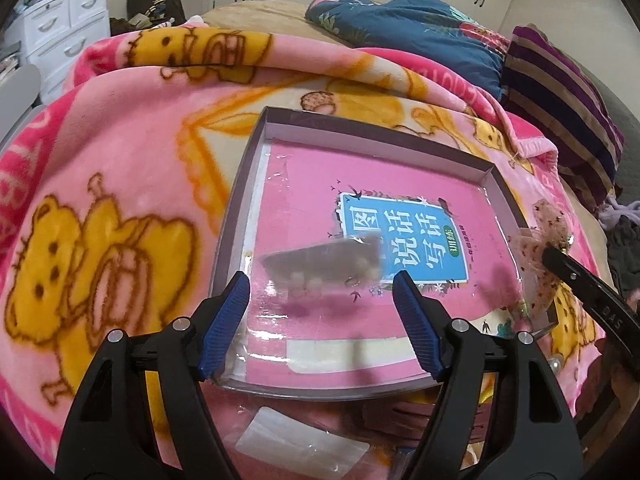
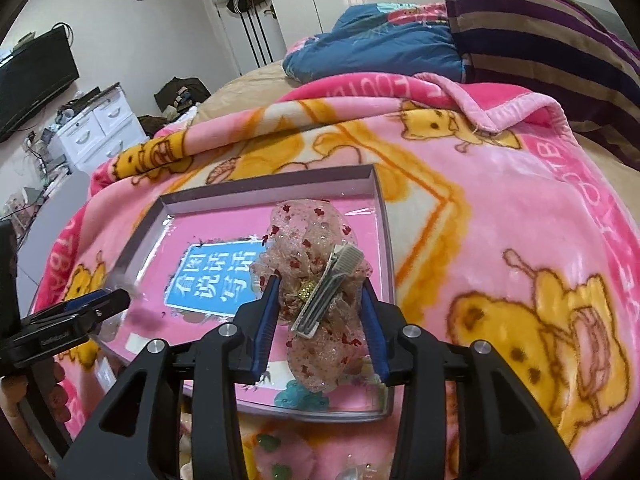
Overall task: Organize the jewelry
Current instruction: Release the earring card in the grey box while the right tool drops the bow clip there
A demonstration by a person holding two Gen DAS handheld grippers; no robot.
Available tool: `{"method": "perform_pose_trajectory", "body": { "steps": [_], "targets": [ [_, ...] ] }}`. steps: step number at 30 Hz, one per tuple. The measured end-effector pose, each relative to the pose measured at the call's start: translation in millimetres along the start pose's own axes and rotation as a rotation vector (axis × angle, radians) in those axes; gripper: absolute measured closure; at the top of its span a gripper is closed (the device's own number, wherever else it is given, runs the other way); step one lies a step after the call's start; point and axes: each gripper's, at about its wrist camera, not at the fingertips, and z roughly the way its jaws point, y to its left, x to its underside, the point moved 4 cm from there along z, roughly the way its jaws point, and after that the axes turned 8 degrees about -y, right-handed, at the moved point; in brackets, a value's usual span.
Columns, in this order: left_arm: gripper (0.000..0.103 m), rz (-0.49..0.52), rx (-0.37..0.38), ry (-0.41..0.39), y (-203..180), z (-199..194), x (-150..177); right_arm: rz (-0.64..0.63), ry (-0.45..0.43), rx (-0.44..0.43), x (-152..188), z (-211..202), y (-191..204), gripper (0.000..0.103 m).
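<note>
From the left wrist view, the left gripper [image 1: 322,304] stands wide open over the near part of a shallow tray [image 1: 256,168] that lies on a pink cartoon blanket [image 1: 120,184] spread over a bed; a pink book [image 1: 400,240] covers the tray's floor. Between and just beyond the blue fingers [image 1: 228,320] a small dark clip [image 1: 320,258] with pale beads along one edge shows as a blur, not pressed by either pad, and whether it lies on the book or is in the air cannot be told. It looks light and rigid, likely slippery on the glossy cover, so I would pinch it across its narrow body. At the right edge the right gripper's black finger reaches in with the gauzy bow [image 1: 536,256]. From the right wrist view, the right gripper [image 2: 322,312] is partly closed around that bow hair clip [image 2: 316,280], sheer pink mesh with red specks and a metal clip bar [image 2: 328,292] across its back; the pads sit against the fluffy fabric on both sides, over the tray's right half. The mesh is soft, light and crushable, so a hold on fabric alone seems insecure; the stiff metal bar at the centre is the better place to grip.
</note>
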Motion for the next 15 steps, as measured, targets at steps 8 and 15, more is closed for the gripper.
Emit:
{"method": "perform_pose_trajectory", "body": {
  "steps": [8, 15],
  "targets": [
    [0.032, -0.006, -0.005, -0.005, 5.3, -3.0, -0.3, 0.023, 0.010, 0.012, 6.1, 3.4, -4.1, 0.044],
    [0.025, -0.020, -0.001, -0.034, 10.8, -16.6, -3.0, 0.043, -0.024, -0.007, 5.7, -9.7, -6.5, 0.028]
  ]
}}
